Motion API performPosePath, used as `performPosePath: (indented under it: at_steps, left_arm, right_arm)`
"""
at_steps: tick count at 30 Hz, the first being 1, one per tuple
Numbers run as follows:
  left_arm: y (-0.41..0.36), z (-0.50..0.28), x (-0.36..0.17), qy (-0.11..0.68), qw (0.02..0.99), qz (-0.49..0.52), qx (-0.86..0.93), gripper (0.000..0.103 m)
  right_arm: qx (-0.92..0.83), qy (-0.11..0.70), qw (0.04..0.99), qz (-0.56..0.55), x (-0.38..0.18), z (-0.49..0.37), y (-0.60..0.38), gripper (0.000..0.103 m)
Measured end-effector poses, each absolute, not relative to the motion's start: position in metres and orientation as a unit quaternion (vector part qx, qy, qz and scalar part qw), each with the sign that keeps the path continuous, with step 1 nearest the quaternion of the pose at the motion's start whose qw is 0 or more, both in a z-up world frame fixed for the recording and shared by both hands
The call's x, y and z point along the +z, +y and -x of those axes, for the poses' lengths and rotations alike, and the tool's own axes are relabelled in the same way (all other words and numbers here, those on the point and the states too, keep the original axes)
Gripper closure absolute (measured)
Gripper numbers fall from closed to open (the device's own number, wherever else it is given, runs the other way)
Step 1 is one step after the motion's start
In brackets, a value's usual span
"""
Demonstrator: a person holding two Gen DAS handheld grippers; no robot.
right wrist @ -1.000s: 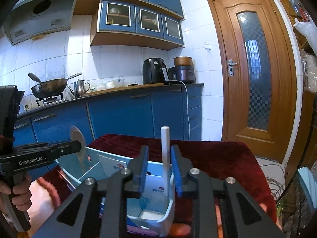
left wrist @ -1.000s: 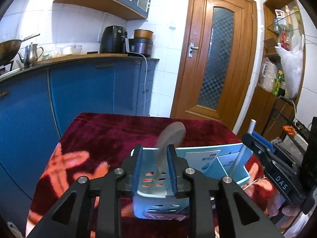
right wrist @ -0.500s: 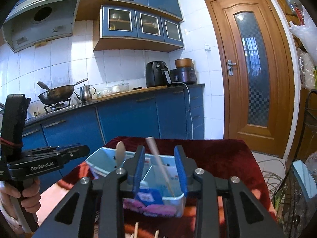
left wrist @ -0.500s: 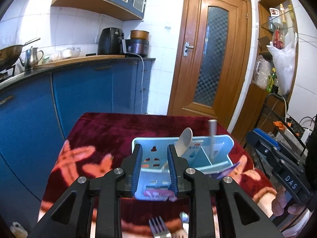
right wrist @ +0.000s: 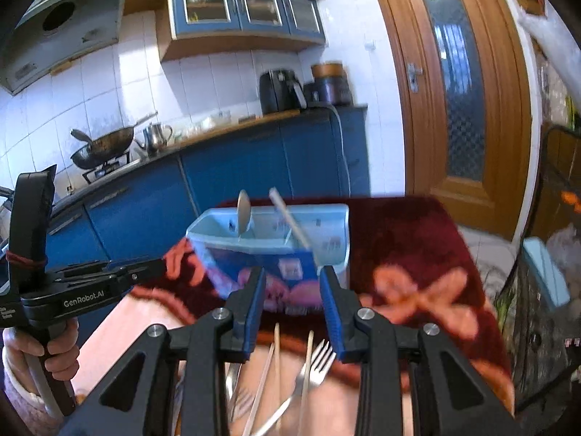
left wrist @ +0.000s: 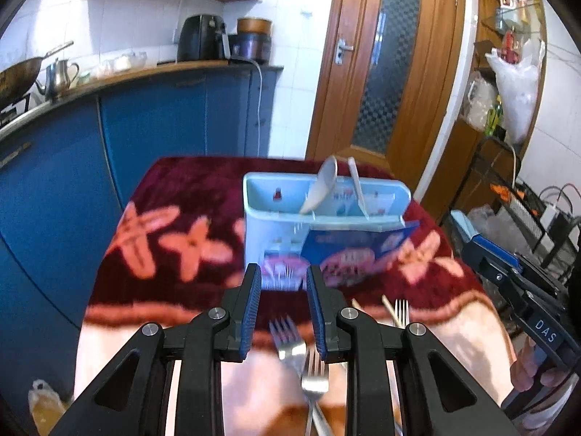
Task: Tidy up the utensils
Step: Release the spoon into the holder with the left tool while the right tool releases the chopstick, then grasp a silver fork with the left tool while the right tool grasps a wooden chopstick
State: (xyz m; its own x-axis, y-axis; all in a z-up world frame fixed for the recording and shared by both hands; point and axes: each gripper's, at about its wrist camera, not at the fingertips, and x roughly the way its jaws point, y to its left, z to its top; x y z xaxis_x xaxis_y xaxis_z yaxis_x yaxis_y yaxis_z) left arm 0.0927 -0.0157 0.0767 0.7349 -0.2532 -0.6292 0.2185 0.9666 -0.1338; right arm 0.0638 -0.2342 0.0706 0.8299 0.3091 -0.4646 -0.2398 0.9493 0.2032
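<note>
A light blue utensil caddy [left wrist: 261, 210] [right wrist: 334, 239] stands on the red flowered tablecloth. A white spoon [left wrist: 321, 189] [right wrist: 243, 214] and a white stick [left wrist: 357, 189] [right wrist: 290, 221] lean inside it. My left gripper [left wrist: 283, 276] [right wrist: 159, 267] hovers short of the caddy, open by a narrow gap with nothing in it. My right gripper [right wrist: 292, 279] [left wrist: 468, 232] is open too, with nothing between its pads. Below both lie metal forks [left wrist: 287, 338] [right wrist: 319, 356] and wooden chopsticks [right wrist: 277, 348] [left wrist: 388, 309] near the table's front edge.
A blue and pink paper label [left wrist: 348, 250] hangs off the caddy's front. Blue kitchen cabinets [left wrist: 163, 120] run along the left behind the table, and a wooden door [left wrist: 385, 72] is beyond it. A wire rack [left wrist: 537, 210] stands at the right. A hand [right wrist: 54, 348] grips the left tool.
Both grippers have pulled back from the caddy toward the table's front edge. The spoon and the white stick, earlier between the fingers, now stand in the caddy. Forks and chopsticks have come into view.
</note>
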Motion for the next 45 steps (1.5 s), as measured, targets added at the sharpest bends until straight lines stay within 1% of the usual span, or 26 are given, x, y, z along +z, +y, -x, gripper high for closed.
performPosePath:
  at_steps: [8,13,21,33,36,45]
  left_arm:
    - [-0.019,-0.07,0.056,0.388,0.911,0.009,-0.143,0.077]
    - [-0.024,-0.058,0.039,0.419,0.897,-0.008,-0.144,0.077]
    - [-0.03,-0.045,0.014,0.475,0.865,-0.03,-0.162,0.077]
    - [-0.037,-0.037,-0.007,0.497,0.851,-0.092,-0.145,0.077]
    - [-0.037,-0.04,-0.01,0.5,0.849,-0.091,-0.145,0.077]
    - [-0.039,-0.063,-0.01,0.508,0.844,-0.086,-0.151,0.077]
  right_arm:
    - [0.139,0.314,0.937,-0.069,0.046,-0.045,-0.234,0.069]
    - [0.138,0.339,0.928,-0.068,0.032,-0.037,-0.235,0.066]
    - [0.133,0.383,0.912,-0.061,0.013,-0.029,-0.24,0.066]
    - [0.148,0.449,0.88,-0.05,-0.007,-0.039,-0.243,0.066]
    - [0.151,0.475,0.866,-0.043,-0.013,-0.049,-0.242,0.066]
    - [0.162,0.505,0.848,-0.001,-0.013,-0.071,-0.229,0.066]
